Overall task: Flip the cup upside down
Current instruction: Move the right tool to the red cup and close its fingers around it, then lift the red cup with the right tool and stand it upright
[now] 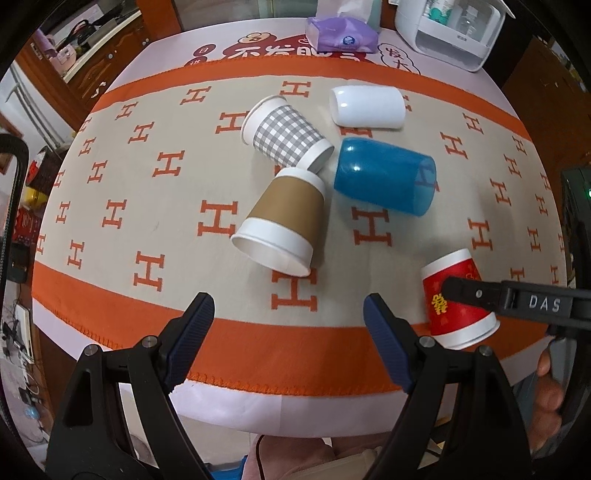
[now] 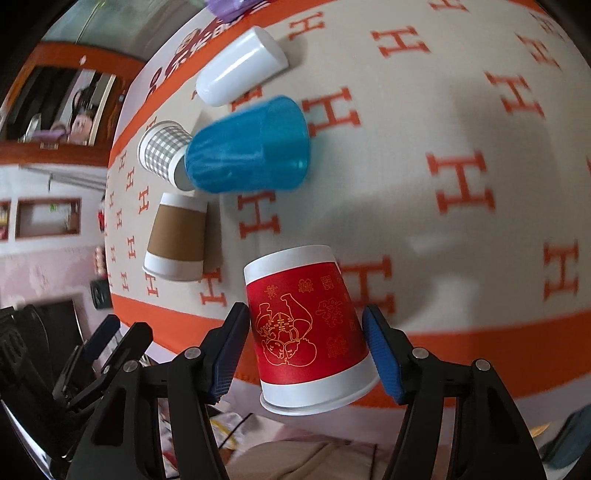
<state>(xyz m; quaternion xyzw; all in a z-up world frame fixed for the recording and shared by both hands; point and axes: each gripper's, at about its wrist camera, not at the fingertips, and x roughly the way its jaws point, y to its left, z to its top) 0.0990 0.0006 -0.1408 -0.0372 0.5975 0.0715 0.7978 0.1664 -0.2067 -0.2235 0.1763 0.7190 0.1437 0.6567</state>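
A red paper cup (image 2: 306,325) with gold print is between the fingers of my right gripper (image 2: 306,339), which is shut on it. It is held above the table's near edge, its mouth toward the camera and downward. In the left wrist view the red cup (image 1: 456,306) is at the lower right with the right gripper's finger across it. My left gripper (image 1: 288,321) is open and empty above the near orange border.
On the orange H-pattern cloth (image 1: 147,206) lie on their sides a brown cup (image 1: 284,221), a grey checked cup (image 1: 286,134), a blue plastic cup (image 1: 384,175) and a white cup (image 1: 367,107). A tissue pack (image 1: 340,33) and a white appliance (image 1: 450,29) stand at the far edge.
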